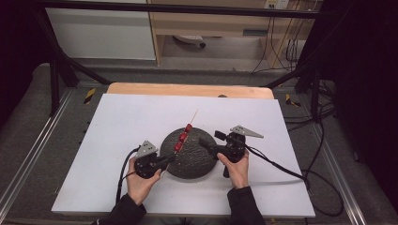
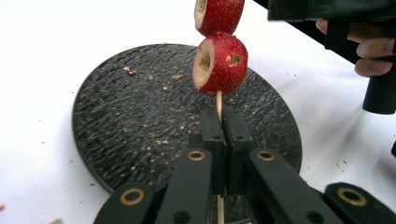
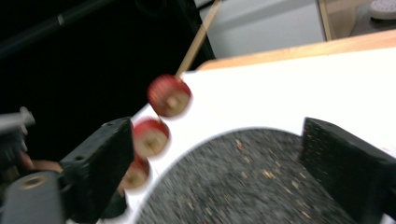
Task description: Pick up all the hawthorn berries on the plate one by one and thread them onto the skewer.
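Note:
A thin wooden skewer carries three red fruit pieces and slants up over a round black plate. My left gripper is shut on the skewer's lower end; in the left gripper view the stick runs between the closed jaws, with a cored red piece just above them. My right gripper stands open over the plate's right part, right of the fruit. In the right gripper view its fingers stand wide apart with the fruit pieces at the left.
The plate is scattered with small crumbs and sits on a white board over a wooden table. Cables trail from both grippers across the board. A black frame and cupboards stand beyond the far edge.

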Demonstrator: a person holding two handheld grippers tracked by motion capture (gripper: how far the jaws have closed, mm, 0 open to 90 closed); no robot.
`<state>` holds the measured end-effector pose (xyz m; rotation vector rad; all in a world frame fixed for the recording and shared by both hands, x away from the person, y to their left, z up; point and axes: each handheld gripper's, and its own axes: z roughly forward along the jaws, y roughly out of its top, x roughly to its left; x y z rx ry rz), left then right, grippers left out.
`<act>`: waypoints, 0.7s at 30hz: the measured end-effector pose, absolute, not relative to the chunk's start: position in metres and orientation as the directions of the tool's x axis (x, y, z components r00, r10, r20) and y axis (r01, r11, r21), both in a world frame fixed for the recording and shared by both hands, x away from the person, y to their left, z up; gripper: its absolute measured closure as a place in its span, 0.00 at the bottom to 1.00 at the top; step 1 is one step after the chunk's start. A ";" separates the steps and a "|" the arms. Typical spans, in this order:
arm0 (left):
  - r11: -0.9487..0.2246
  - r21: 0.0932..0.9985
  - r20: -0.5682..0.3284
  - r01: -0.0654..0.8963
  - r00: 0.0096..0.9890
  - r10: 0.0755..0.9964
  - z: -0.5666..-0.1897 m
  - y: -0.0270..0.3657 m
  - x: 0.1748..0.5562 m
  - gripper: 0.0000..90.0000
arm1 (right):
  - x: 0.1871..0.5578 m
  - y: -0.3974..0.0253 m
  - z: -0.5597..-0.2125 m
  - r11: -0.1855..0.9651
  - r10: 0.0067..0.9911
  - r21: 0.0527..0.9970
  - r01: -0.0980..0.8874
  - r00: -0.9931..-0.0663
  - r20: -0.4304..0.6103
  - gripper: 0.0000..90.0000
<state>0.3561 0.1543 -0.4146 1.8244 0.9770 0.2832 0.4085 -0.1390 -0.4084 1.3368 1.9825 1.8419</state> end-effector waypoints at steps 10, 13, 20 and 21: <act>-0.226 0.837 -0.205 0.499 0.669 0.715 -0.405 0.168 0.358 0.98 | 0.405 -0.157 -0.416 0.100 0.694 0.844 0.527 -0.644 0.321 0.01; -0.240 0.834 -0.195 0.497 0.672 0.715 -0.400 0.170 0.360 0.98 | 0.402 -0.166 -0.420 0.166 0.683 0.839 0.519 -0.674 0.281 0.01; -0.279 0.820 -0.171 0.499 0.680 0.713 -0.391 0.172 0.367 0.98 | 0.392 -0.185 -0.430 0.253 0.683 0.824 0.507 -0.697 0.219 0.01; -0.287 0.817 -0.169 0.501 0.683 0.711 -0.390 0.172 0.369 0.98 | 0.392 -0.185 -0.430 0.253 0.683 0.824 0.507 -0.697 0.219 0.01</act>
